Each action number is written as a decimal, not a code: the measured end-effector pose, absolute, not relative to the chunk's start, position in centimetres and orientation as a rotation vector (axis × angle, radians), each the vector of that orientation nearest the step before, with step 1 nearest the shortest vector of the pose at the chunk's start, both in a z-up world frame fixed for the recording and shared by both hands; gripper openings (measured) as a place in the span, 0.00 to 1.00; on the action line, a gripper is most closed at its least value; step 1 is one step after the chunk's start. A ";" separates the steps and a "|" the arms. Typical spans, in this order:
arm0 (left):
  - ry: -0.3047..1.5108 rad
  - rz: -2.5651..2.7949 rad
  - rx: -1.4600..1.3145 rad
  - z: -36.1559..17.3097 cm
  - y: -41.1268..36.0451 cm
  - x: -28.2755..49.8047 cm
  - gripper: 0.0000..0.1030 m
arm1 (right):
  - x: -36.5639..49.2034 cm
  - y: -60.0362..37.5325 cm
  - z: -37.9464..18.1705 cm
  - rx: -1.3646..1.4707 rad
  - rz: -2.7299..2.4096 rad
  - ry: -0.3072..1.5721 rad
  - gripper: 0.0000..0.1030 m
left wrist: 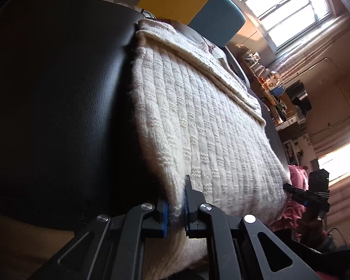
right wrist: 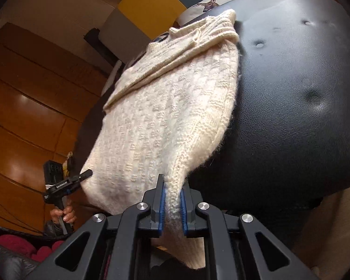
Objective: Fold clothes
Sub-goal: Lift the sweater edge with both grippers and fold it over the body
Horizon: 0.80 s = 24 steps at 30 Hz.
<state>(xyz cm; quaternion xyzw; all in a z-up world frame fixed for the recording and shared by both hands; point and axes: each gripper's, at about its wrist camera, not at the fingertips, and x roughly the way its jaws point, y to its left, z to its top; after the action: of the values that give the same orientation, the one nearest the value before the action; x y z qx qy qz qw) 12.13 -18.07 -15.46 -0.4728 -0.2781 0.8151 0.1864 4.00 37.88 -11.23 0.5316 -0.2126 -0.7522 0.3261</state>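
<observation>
Lying across a black padded leather surface (left wrist: 58,93), the cream knitted sweater (left wrist: 198,128) is spread flat with its near hem hanging over the near edge. A sleeve (left wrist: 198,60) is folded diagonally across the upper body of the sweater toward the far end, where the ribbed collar (right wrist: 212,26) rests.

Left tool (left wrist: 175,210): narrow, its blue-padded fingers (left wrist: 165,217) clamped on the near left corner of the sweater hem. Knit fabric fills the gap between the pads and hangs below them.

Right tool (right wrist: 172,207): narrow, its fingers (right wrist: 161,210) clamped on the near right corner of the hem, where the side seam gathers into a pinched ridge. In the left wrist view this tool shows at the right edge of the sweater. In the right wrist view the left tool shows at the left edge, with a hand (right wrist: 65,214) gripping its handle.

A yellow panel (right wrist: 149,4) stands beyond the far end of the surface. A bright window (left wrist: 280,7) is at far right. Pink cloth (left wrist: 296,175) lies at the near right.
</observation>
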 end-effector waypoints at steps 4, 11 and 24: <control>-0.872 2.175 -1.232 -13.1 -18.2 12.9 0.09 | 3.3 38.1 -10.6 1.330 -1.906 -0.694 0.09; -0.983 2.110 -1.115 -9.6 -18.8 8.7 0.10 | -0.9 37.7 -9.2 1.235 -1.872 -0.873 0.09; -1.219 2.157 -0.989 -8.4 -22.2 -8.7 0.10 | -18.9 36.3 -8.3 1.134 -1.964 -1.056 0.09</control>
<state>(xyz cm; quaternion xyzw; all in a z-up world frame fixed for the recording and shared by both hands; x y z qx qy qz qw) -8.73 -22.23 -8.44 -0.3604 -0.4441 0.7860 0.2346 -18.93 36.34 -8.29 0.4303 -0.4005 -0.7453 0.3146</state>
